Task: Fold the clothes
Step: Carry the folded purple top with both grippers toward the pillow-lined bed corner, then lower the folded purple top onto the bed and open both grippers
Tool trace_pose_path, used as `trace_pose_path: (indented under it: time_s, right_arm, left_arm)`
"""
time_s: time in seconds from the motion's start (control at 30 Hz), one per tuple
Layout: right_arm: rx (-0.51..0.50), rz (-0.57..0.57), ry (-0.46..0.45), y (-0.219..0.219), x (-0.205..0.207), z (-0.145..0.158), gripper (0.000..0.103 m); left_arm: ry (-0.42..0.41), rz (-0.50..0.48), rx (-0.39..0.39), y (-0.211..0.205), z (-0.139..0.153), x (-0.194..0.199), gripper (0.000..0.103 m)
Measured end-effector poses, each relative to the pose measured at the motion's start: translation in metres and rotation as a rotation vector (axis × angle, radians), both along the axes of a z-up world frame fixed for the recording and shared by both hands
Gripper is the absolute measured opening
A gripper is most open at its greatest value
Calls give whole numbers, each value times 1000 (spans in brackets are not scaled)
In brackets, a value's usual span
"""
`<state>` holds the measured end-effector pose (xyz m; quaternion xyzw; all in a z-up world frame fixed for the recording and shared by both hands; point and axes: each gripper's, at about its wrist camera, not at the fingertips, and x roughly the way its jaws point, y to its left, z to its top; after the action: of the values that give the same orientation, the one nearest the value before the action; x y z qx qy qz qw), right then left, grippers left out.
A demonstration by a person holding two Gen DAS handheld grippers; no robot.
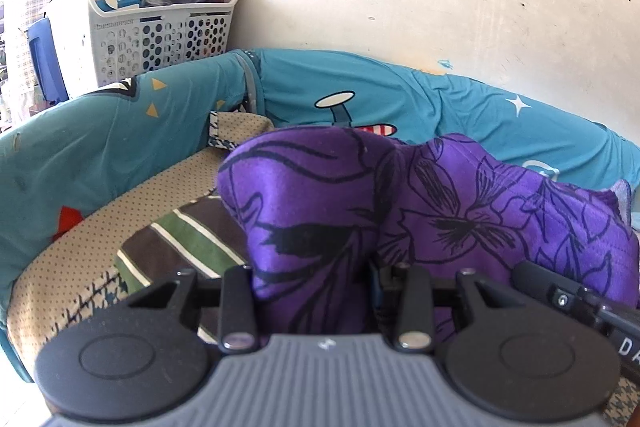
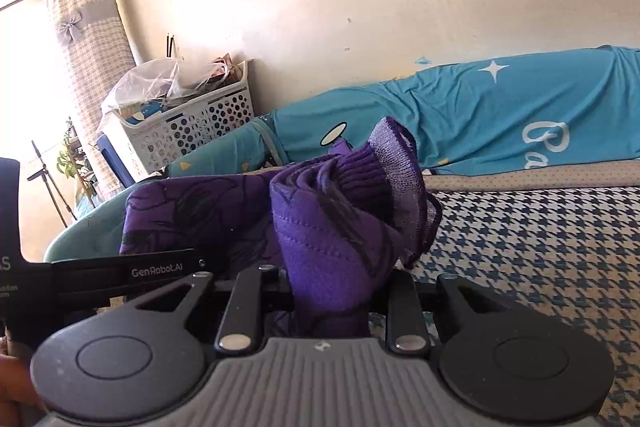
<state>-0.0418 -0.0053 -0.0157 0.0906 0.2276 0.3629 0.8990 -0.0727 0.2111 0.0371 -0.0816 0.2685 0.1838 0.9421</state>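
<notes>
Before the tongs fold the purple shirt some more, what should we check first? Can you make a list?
1. Left tongs hold the purple shirt: ok, cloth is bunched between them.
2. Right tongs hold the shirt: ok, a thick wad fills them.
3. Shirt lies smooth for a neat fold: not ok, it is crumpled and lumpy in both views.
4. Room on the bed to lay it down: ok on the right side, the checked cover is bare there.
5. Striped cloth out of the way: cannot tell, the shirt hides part of it.
6. Basket away from the work: ok, it stands by the wall.
</notes>
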Motion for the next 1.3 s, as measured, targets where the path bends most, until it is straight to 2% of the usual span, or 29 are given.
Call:
trace_pose_path:
  time_s: [0.3,0.43,0.5,0.57,0.63,0.67,0.7,0.77,0.83,0.93,1.1,1.23,1.3]
  right_arm:
    - [61,56,5,61,22,8,24]
    - [78,76,6,89,34,10,24]
    - [71,83,11,107,42,8,25]
    - [37,74,26,124,52,3,31]
    - [-19,51,48,140,63,-5,49]
    - [-52,23,53,143,66,-10,51]
    - [-80,-2,56,145,70,-15,53]
    - [-86,-6,39,138,64,-14,60]
    - [-93,-10,23,130,59,-14,72]
    - [-102,-16,-2,119,52,-13,73]
    - [-117,-24,-43,100,39,-12,72]
    - [-154,36,-51,98,19,-15,72]
    - [-163,42,-45,96,11,-16,72]
  left_arm:
    - [-8,54,92,55,18,13,34]
    - [-13,108,86,81,19,19,34]
    - [23,148,72,98,11,27,36]
    - [68,190,55,114,1,35,43]
    - [123,249,4,132,-11,41,47]
    - [152,281,-27,141,-17,43,51]
    - [153,306,-32,147,-18,41,54]
    - [113,345,-3,150,-11,32,73]
    - [70,382,32,152,-4,22,79]
    - [4,417,35,157,11,9,79]
    - [-13,341,-55,156,14,-3,79]
    - [28,324,-31,143,6,-9,83]
    - [54,359,-6,149,1,-9,86]
